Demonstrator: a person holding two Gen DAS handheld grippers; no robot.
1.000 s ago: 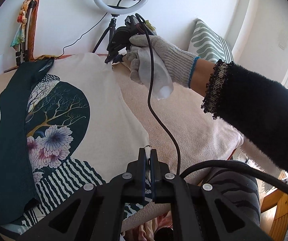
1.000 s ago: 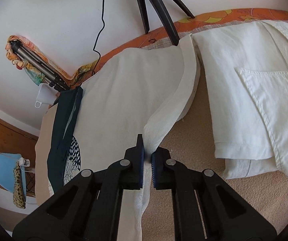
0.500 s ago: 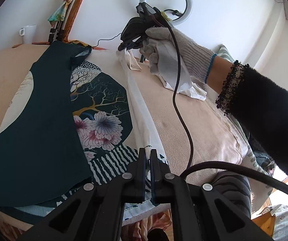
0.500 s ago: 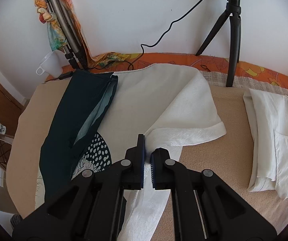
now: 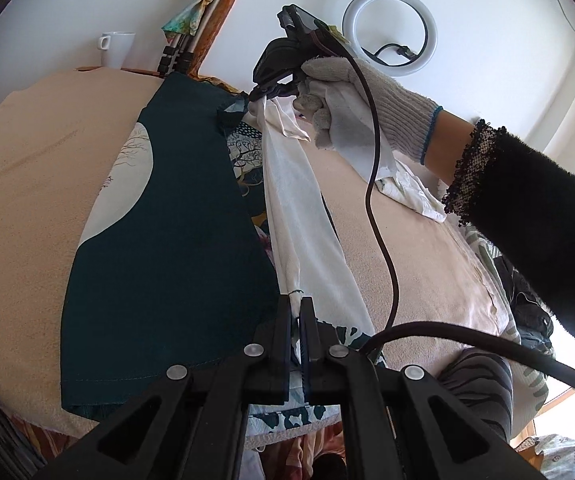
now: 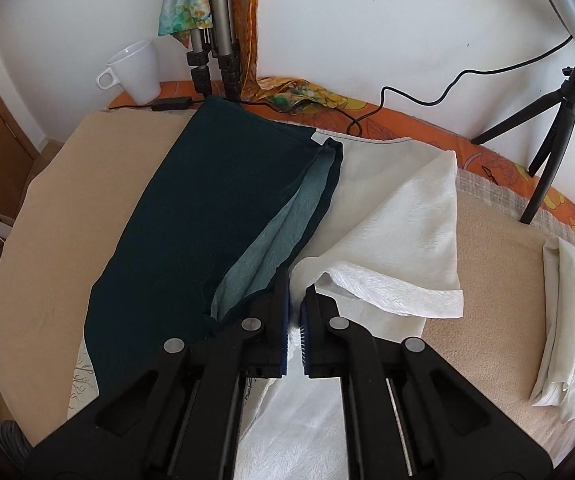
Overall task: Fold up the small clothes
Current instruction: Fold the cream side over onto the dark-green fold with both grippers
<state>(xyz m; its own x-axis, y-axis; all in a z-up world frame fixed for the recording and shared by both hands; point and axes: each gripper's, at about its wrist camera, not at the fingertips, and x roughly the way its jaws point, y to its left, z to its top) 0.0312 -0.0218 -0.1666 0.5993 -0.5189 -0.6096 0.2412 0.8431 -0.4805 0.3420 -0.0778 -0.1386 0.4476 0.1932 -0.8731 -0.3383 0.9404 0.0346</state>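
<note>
A printed shirt (image 5: 159,248) lies on the beige bed cover, its dark green side folded over. Its white right side (image 5: 303,220) is lifted in a taut band between both grippers. My left gripper (image 5: 297,312) is shut on the near hem edge. My right gripper (image 5: 265,94), held by a gloved hand, is shut on the far end near the collar. In the right wrist view the right gripper (image 6: 296,300) pinches the white fabric (image 6: 399,248), with the dark green fold (image 6: 223,208) to its left.
A folded white shirt (image 6: 567,320) lies at the right of the bed. A ring light on a tripod (image 6: 559,92), a white mug (image 6: 135,72), a folded tripod with a scarf (image 6: 211,40) and cables stand along the far wall. A striped cushion (image 5: 483,384) lies near right.
Both grippers have carried the white right side of the shirt leftward over the printed middle, toward the dark green fold. Most of the flower print is now covered.
</note>
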